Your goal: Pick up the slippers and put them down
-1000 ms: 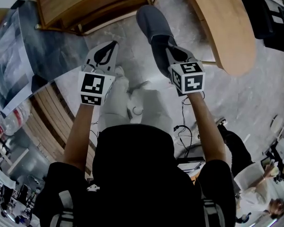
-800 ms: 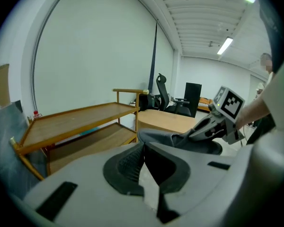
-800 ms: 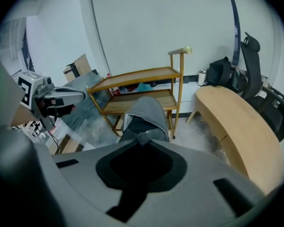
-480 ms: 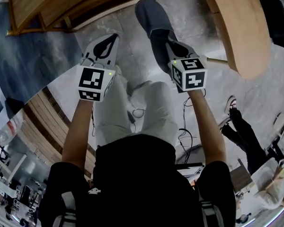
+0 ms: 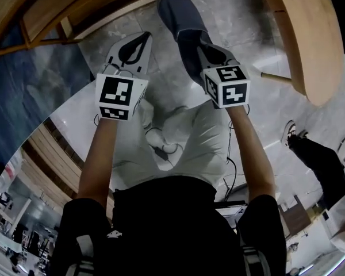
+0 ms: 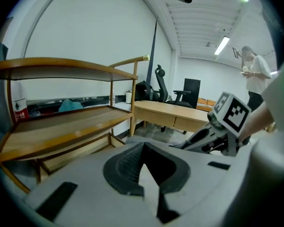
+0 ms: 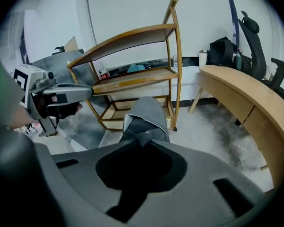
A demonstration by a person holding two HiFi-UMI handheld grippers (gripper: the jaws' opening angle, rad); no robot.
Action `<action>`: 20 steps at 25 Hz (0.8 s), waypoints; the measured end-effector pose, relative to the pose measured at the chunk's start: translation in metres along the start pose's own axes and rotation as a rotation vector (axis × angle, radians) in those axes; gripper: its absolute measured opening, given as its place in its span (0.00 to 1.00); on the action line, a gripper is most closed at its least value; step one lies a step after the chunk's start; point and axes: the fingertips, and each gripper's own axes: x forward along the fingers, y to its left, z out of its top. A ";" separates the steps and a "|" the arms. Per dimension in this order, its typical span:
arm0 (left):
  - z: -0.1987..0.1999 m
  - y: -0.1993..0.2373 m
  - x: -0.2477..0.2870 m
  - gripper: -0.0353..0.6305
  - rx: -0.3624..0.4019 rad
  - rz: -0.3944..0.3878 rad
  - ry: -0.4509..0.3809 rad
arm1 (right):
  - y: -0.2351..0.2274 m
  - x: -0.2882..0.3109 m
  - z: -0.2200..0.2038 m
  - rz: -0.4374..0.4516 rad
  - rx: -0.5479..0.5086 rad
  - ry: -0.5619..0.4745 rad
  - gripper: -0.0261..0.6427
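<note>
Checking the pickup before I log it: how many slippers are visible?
1. The grey slipper is gripped at its heel end by the right hand-held gripper. The left hand-held gripper holds none. A second slipper may lie out of view.

You've got bare floor (image 5: 241, 16) open ahead, between the wooden shelf rack (image 5: 46, 10) on your left and the curved desk (image 5: 310, 39) on your right. The slipper (image 5: 181, 22) hangs in that gap. One desk leg (image 5: 274, 76) close right, dark sheet (image 5: 23, 91) left.
</note>
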 end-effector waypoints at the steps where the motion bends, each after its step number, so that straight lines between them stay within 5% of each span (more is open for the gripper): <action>1: -0.008 -0.001 0.007 0.06 -0.005 -0.001 -0.003 | -0.003 0.009 -0.005 -0.004 0.001 -0.004 0.07; 20: -0.121 -0.006 0.084 0.06 0.059 -0.030 0.006 | -0.030 0.128 -0.074 -0.004 -0.008 -0.048 0.08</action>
